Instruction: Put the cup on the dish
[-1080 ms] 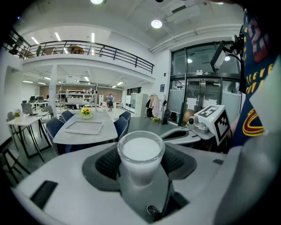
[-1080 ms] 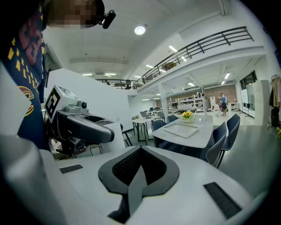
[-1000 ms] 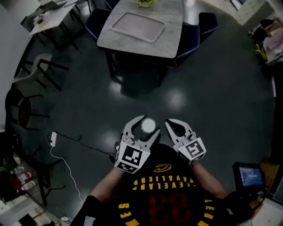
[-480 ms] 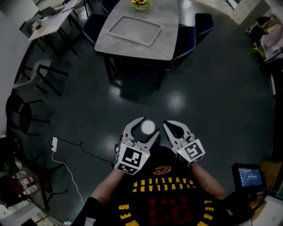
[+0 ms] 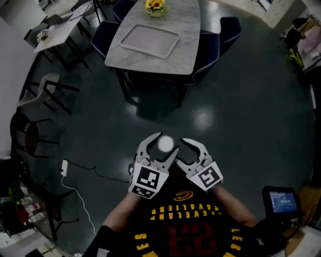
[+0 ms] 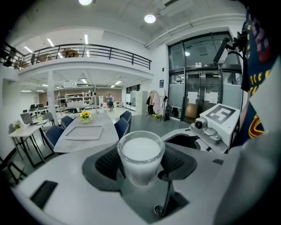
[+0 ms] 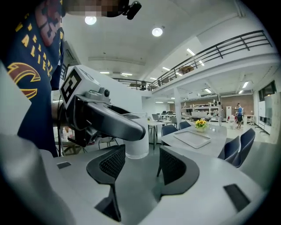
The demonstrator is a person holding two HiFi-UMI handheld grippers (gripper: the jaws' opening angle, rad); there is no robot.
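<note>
Between the jaws of the left gripper (image 6: 141, 166), a cup (image 6: 140, 154) that looks filled with something white is being clamped upright. It is being kept level, probably so that nothing spills while it is carried close to the person's chest. Just beside it, the right gripper (image 7: 140, 163) is opening its jaws with nothing between them, apparently leaving the carry to the other hand. Well ahead, a tray (image 5: 149, 40), probably the dish meant, is lying on a grey table (image 5: 193, 35) near some flowers (image 5: 155, 6).

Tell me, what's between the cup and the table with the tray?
Only bare dark floor, seen in the head view. The left gripper holds the cup well short of the table.
</note>
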